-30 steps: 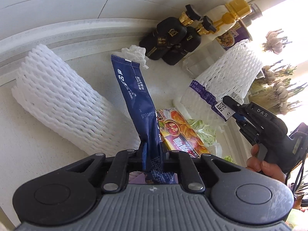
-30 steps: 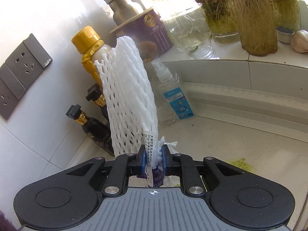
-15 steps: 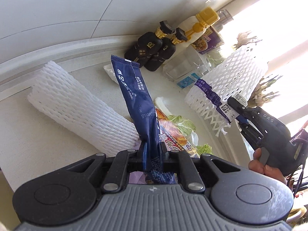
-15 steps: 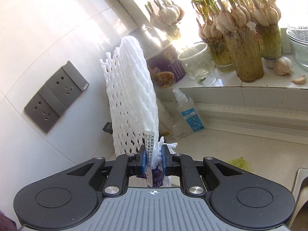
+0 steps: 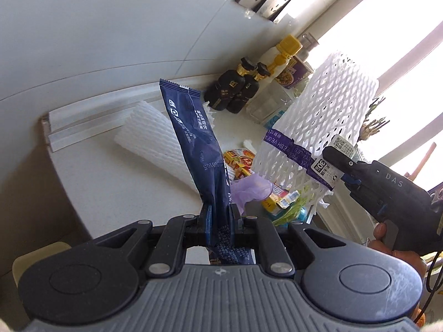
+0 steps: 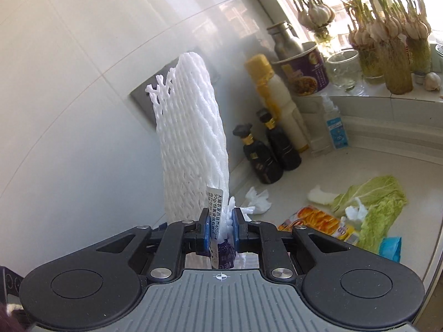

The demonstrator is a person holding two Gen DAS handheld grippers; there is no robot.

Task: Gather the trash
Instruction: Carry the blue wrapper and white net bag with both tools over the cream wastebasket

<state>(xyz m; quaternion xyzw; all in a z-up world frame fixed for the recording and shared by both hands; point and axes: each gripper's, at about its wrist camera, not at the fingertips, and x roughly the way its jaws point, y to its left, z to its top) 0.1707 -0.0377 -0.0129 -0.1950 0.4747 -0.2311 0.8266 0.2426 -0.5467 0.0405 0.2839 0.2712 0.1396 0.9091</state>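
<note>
Up close, the left gripper has its fingers pinched tight on a dark blue wrapper, a long crinkled sachet with white print and a serrated top edge that stands up above the worktop. The right gripper is likewise clamped, its fingers squeezing the lower end of a white foam net sleeve, an open-mesh tube banded with purple tape and carrying a white printed label; it too is held in the air. Below on the worktop lie a second foam sleeve on its side, a purple glove, an orange snack packet, cabbage leaves and a crumpled tissue. Farther back stand dark bottles against the wall, with sprouting garlic on the window sill.
</note>
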